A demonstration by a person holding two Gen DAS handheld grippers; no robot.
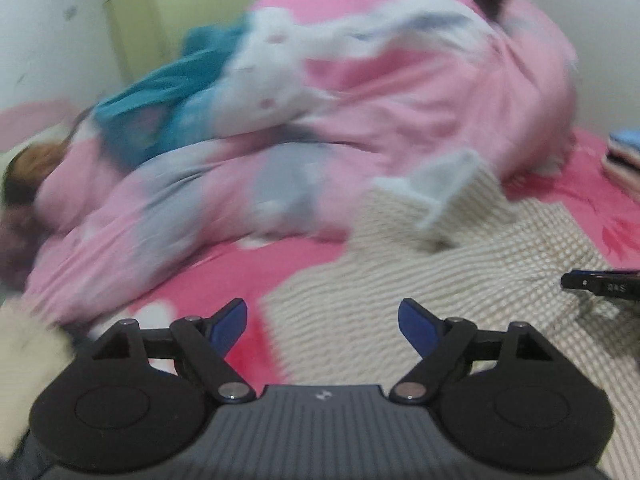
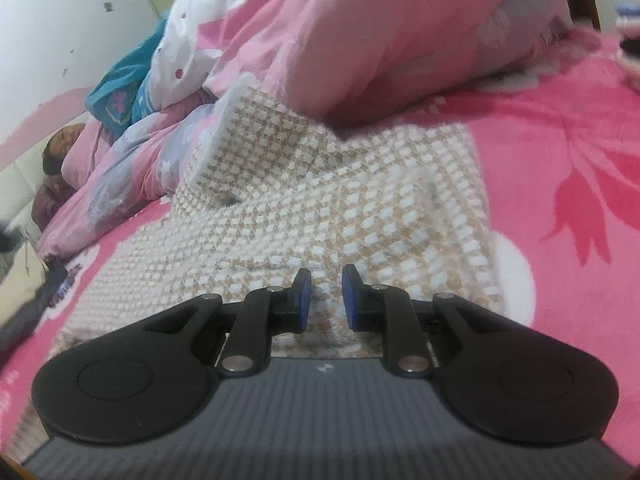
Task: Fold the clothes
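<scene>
A cream and tan checked knitted garment [image 2: 320,184] lies spread on the pink bed, one white-edged corner [image 1: 440,188] turned up against the heaped duvet. In the left wrist view my left gripper [image 1: 322,320] hovers over the garment's near left edge [image 1: 360,320] with its blue pads far apart and nothing between them. My right gripper [image 2: 325,300] is at the garment's near hem, its jaws close together with a fold of the knit pinched between them. Its black tip [image 1: 596,285] shows at the right edge of the left wrist view.
A big pink and white duvet [image 2: 380,40] is heaped behind the garment, with a teal cloth [image 2: 120,88] on it. A pink flowered bedsheet [image 2: 560,180] spreads to the right. A stack of folded clothes [image 1: 624,160] sits far right. A person's head [image 2: 64,144] lies at far left.
</scene>
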